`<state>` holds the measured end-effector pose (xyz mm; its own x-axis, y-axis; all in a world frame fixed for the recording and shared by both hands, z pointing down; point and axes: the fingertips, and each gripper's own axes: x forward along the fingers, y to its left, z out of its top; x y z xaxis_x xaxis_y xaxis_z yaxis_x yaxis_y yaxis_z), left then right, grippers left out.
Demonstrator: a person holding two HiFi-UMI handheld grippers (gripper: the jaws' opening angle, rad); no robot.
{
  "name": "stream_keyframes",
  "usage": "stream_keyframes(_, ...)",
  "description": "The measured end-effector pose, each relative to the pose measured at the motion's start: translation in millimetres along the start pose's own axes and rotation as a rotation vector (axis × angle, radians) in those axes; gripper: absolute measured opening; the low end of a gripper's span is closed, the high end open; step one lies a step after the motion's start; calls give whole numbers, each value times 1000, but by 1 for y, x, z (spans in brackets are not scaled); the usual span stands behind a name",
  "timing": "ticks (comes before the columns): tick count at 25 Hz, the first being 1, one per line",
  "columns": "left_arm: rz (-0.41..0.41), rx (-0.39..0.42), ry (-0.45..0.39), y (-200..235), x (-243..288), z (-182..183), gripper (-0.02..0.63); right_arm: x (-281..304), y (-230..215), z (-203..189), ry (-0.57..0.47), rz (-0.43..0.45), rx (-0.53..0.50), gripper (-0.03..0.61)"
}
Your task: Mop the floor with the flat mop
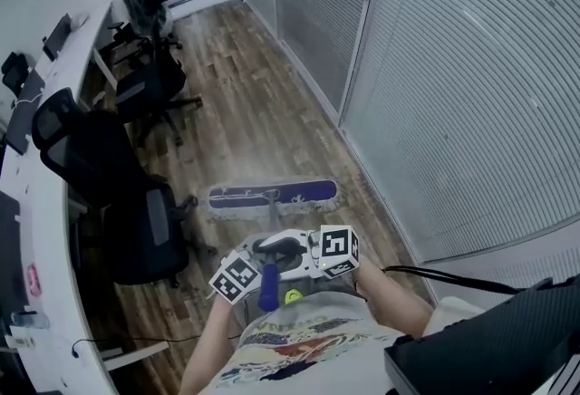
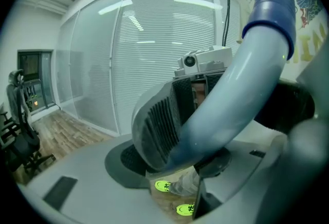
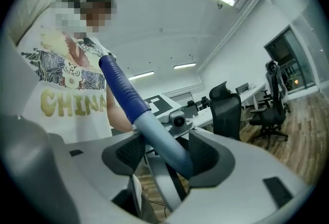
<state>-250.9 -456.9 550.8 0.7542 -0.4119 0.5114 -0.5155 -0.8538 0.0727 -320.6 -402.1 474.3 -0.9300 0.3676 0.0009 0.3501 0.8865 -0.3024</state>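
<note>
Pinching the mop's grey-blue handle [image 3: 154, 130] are left tool [image 2: 186, 133] and right tool [image 3: 172, 159]; its blue, white-fringed head [image 1: 272, 197] seemingly lies flat.

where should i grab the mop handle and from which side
The bare grey pole just below the blue grip, jaws closing across it from the sides: it's a slim, round, tilted shaft. The left gripper and right gripper clamp it so.

The wooden floor [image 1: 263, 103] runs from the bottom centre to the upper left of the frame. The head of my flat mop [image 1: 273, 197] lies on it at centre. Black office chairs [image 1: 136, 230] stand along its left side.
</note>
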Motion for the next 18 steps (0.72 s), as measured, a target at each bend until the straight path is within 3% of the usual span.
stream_keyframes(18, 63, -30, -50, 28, 8, 26, 198, -16, -21, 22, 22, 80, 4, 250)
